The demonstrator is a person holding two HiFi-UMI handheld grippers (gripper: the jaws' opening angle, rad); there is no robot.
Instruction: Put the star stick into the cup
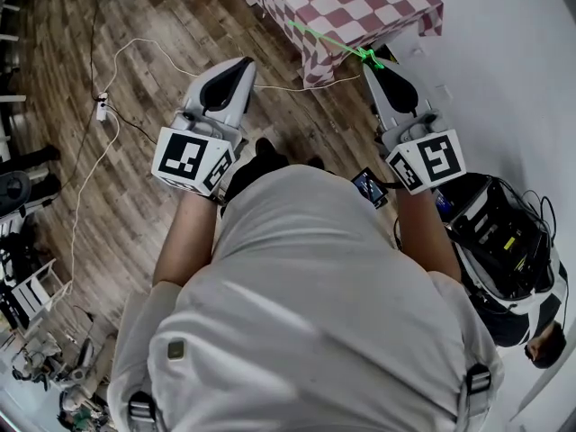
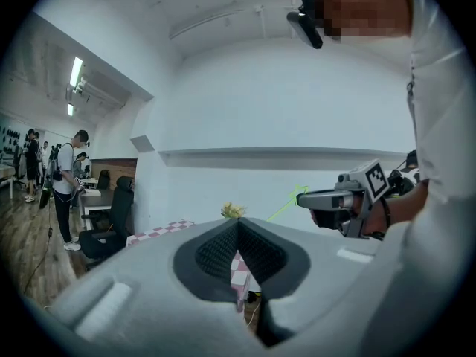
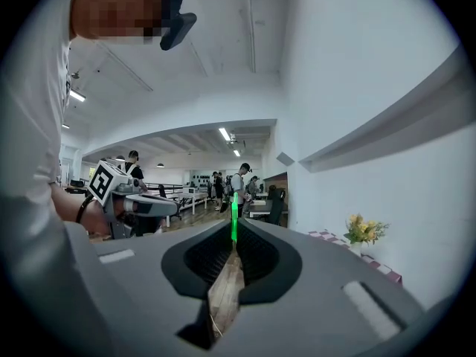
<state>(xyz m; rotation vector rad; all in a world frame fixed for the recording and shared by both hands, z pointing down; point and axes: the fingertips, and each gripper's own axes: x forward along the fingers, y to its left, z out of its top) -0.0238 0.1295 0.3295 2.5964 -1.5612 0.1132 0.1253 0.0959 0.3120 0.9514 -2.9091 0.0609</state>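
Note:
A thin green star stick [image 1: 324,39] juts from the tips of my right gripper [image 1: 367,61], which is shut on it. In the right gripper view the star stick [image 3: 233,218] rises straight out between the closed pads of the right gripper [image 3: 233,233]. The left gripper view shows the star stick [image 2: 286,205] slanting down-left from the right gripper [image 2: 327,198]. My left gripper [image 1: 243,64] is held level beside it, shut with nothing in it; in its own view the left gripper [image 2: 238,225] has its pads touching. I cannot make out a cup.
A table with a red-and-white checked cloth [image 1: 360,12] stands ahead, with yellow flowers [image 3: 363,230] on it. A white cable [image 1: 117,70] runs over the wooden floor. A black bag [image 1: 504,232] lies by the white wall on the right. People [image 2: 67,184] stand far back.

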